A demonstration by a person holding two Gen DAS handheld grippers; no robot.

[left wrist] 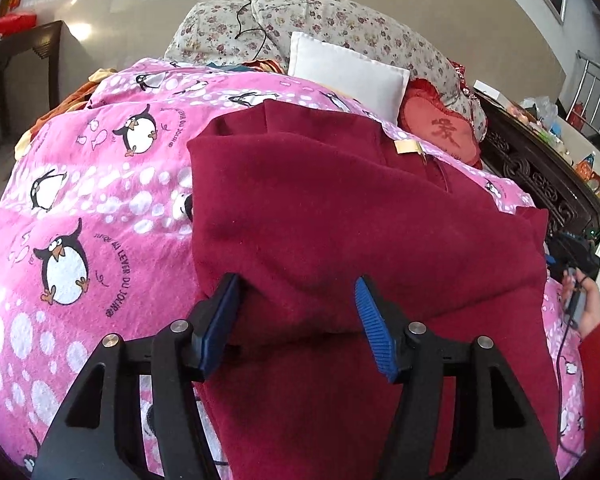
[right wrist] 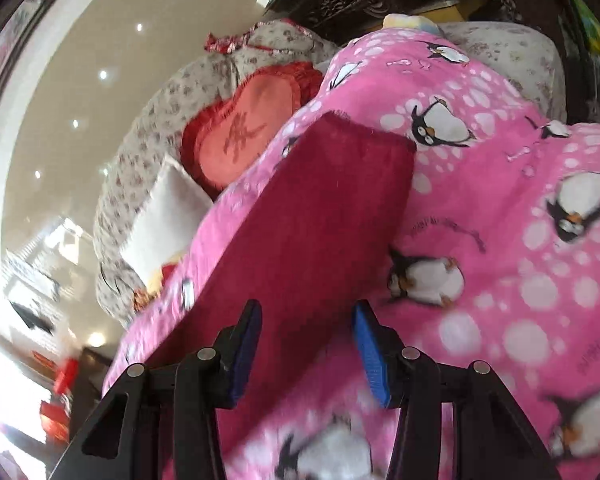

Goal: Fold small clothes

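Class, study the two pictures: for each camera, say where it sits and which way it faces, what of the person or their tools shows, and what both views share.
Left wrist: mounted behind the left gripper, facing along its open fingers over the dark red garment toward the white pillow; a hand shows at the right edge.
Right wrist: behind the right gripper, tilted, facing along a strip of that garment; only open fingers show.
Shared: garment, pink penguin blanket, red heart cushion.
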